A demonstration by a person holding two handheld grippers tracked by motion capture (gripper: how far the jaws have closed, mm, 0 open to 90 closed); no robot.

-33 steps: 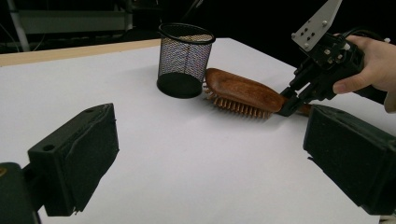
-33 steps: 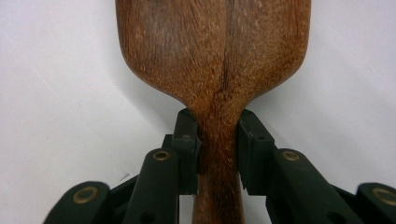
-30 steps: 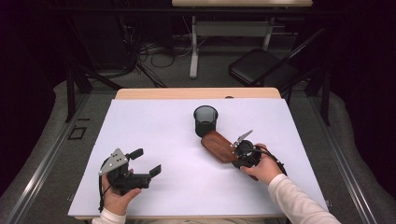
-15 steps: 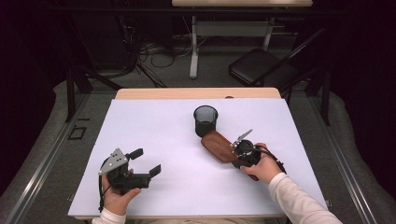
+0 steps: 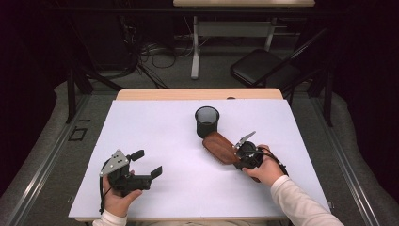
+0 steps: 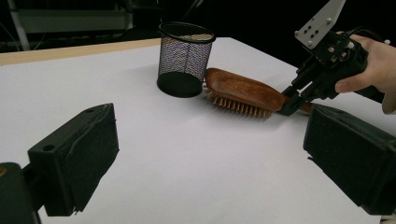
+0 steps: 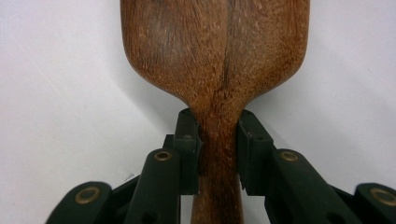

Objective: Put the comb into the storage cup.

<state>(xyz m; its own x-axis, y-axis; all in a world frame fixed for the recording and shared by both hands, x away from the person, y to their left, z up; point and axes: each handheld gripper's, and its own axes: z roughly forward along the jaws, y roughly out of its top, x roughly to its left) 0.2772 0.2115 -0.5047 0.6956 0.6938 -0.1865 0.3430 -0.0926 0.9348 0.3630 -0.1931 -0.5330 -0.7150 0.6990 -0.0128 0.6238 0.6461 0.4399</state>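
The right gripper (image 5: 239,154) is clamped on the narrow handle of the wooden hairbrush (image 5: 219,147), which lies bristles down on the white table (image 5: 155,122) with its far end just beside the mesh cup (image 5: 207,121); gripped that far back, the head could sag or twist on lifting and knock the light cup over. The left gripper (image 5: 145,163) waits with jaws apart (nothing between them), well clear. Beyond the table, the room is dark, with cables and a chair (image 5: 263,66) on the floor.

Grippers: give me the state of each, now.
Left gripper: open, holding nothing, above the white table.
Right gripper: shut on the wooden hairbrush at its handle, beside the mesh cup.
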